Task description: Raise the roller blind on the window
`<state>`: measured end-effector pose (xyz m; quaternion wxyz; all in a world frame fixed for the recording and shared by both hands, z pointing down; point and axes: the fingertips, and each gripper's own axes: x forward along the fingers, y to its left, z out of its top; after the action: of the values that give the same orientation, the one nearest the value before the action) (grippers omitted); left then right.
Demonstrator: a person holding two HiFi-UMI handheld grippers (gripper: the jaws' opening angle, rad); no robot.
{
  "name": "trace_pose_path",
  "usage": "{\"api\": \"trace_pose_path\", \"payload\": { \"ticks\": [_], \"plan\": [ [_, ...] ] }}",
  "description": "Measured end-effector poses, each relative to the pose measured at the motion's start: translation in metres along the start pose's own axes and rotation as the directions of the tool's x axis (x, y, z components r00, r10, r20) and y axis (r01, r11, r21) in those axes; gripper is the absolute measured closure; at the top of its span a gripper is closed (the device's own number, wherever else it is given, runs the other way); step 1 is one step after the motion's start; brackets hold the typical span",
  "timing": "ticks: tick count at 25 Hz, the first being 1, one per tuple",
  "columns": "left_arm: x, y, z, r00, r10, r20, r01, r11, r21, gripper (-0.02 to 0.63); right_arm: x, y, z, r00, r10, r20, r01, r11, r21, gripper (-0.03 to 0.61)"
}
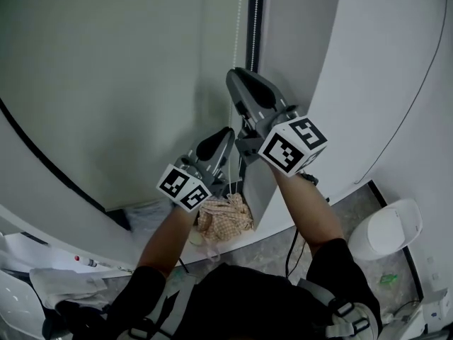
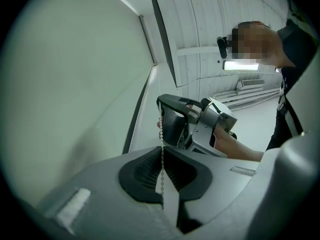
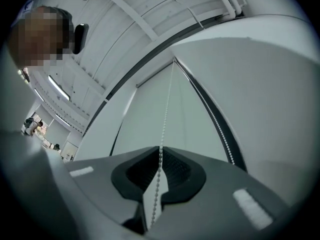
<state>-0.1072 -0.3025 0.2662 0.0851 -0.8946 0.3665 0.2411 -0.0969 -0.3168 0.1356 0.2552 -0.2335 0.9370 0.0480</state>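
bead chain runs through both tools: left clamped on it, right a slit apart

print: black-and-white square markers on the left cube point(image 1: 184, 187) and the right cube point(image 1: 293, 144). these are patterns, not lettering.

nearest: the person's dark top and harness straps point(image 1: 340, 310) fill the bottom of the head view. both forearms reach up and forward.

left tool point(image 2: 161, 149): the jaws are closed together on the bead chain point(image 2: 160, 126). the chain is pinched between the ribbed pads and runs straight up from them.

right tool point(image 3: 160, 150): it sits further up the same chain, just beyond the left tool. its jaws stand a narrow slit apart. the chain passes through the slit and the pads do not visibly press it.

roller blind point(image 1: 120, 83): a pale sheet drawn down over the window, ahead and to the left of both tools. the chain hangs at its right edge, beside a dark frame strip point(image 1: 255, 20). a second run of chain point(image 3: 220, 126) lies along that strip.

surroundings: a checked cloth point(image 1: 225, 217) is bunched at the foot of the wall, below the tools. a black cable point(image 1: 290, 250) trails on the floor just beside it. a white round-topped container point(image 1: 388, 229) stands well to the right, and papers point(image 1: 64, 282) lie at the lower left. all of these sit well below the gripped stretch of chain.

limits: in the head view the chain's lower end is lost behind the tools. the blind's bottom edge cannot be made out. the roller at the top is too small to read in the right tool view. a ceiling strip light point(image 2: 240, 65) glares in the distance.
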Motion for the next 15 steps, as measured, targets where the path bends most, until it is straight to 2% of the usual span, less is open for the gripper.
{"api": "trace_pose_path", "payload": {
  "ticks": [5, 10, 13, 15],
  "plan": [
    [-0.001, 0.003, -0.004, 1.000, -0.007, 0.000, 0.007, 1.000, -0.007, 0.601, -0.004, -0.001, -0.004, 1.000, 0.001, 0.020, -0.001, 1.000, -0.026, 0.561],
    [-0.004, -0.009, -0.015, 0.999, -0.023, -0.023, 0.023, 1.000, 0.013, 0.600, -0.025, 0.001, -0.006, 0.999, -0.010, 0.043, 0.014, 0.994, -0.108, 0.563],
    [-0.010, -0.017, -0.044, 0.996, -0.019, -0.084, 0.019, 1.000, 0.003, 0.601, -0.047, -0.003, -0.026, 0.999, -0.022, 0.028, 0.024, 0.996, -0.081, 0.563],
    [-0.022, -0.019, -0.084, 0.988, -0.007, -0.154, 0.005, 1.000, -0.016, 0.600, -0.065, -0.004, -0.058, 0.999, -0.036, -0.024, 0.033, 0.993, -0.116, 0.563]
  ]
}}
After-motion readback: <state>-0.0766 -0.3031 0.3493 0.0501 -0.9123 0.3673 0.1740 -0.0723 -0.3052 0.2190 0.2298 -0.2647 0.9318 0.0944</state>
